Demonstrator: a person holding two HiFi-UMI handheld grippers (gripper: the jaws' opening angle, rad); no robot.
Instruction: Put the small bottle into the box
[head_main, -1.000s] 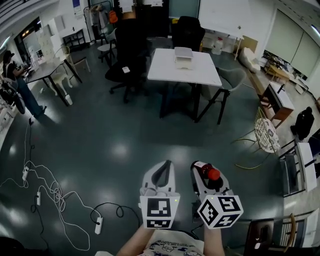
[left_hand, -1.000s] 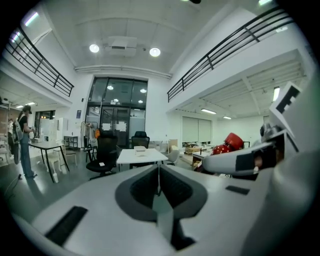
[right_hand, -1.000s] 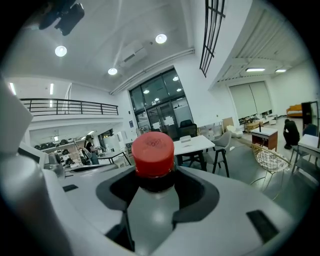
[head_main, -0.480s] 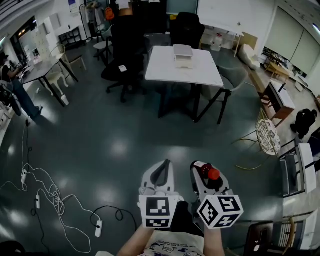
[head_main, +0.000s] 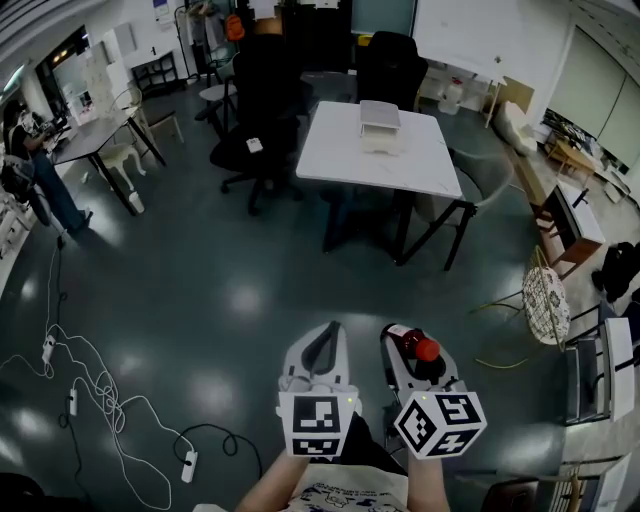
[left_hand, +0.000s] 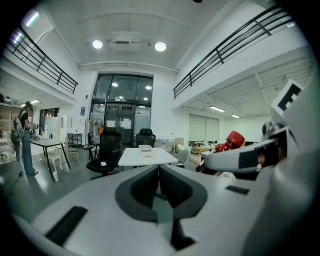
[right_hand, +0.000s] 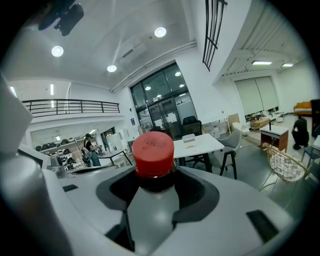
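Bottle, round red cap, was pinched in right gripper. Left gripper jaws were pressed together, empty. Rectangular box sat on white table.

Small bottle: dark body in the head view, closed with a red cap.
Bottle, hold: clamped between the jaws of my right gripper, both jaws pressed against its sides.
Bottle, pose: cap end rises clear of the jaws; exact tilt cannot be told.
Box: pale, rectangular, shallow.
Box, position: sits on the white table, toward its far edge, well apart from the bottle.
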